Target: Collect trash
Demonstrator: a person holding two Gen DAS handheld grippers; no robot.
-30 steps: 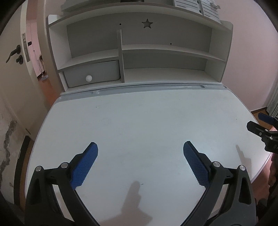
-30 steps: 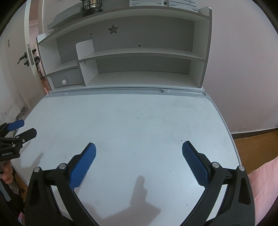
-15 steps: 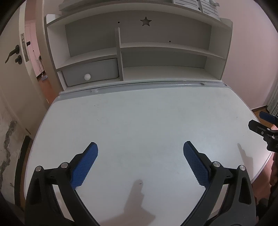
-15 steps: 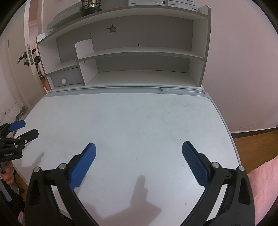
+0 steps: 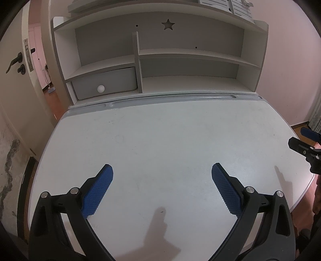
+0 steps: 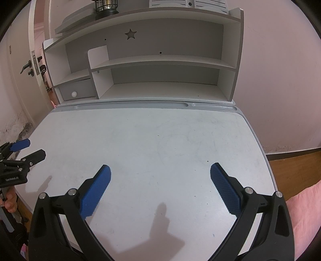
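Note:
No trash shows in either view. My left gripper [image 5: 162,170] is open and empty, held above the near part of the white desk top [image 5: 160,140]. My right gripper [image 6: 160,170] is open and empty above the same desk top [image 6: 152,144]. The right gripper also shows at the right edge of the left wrist view [image 5: 301,138], jaws apart. The left gripper shows at the left edge of the right wrist view [image 6: 28,148], jaws apart.
A white shelf unit [image 5: 156,56] stands at the back of the desk, with a grey drawer [image 5: 104,83] at its lower left. A lantern [image 6: 105,7] sits on top of it. A door [image 5: 16,64] is at the left. Wooden floor [image 6: 291,164] lies to the right.
Both grippers have drifted slightly back from the shelf unit and stay open. Nothing was picked up or let go.

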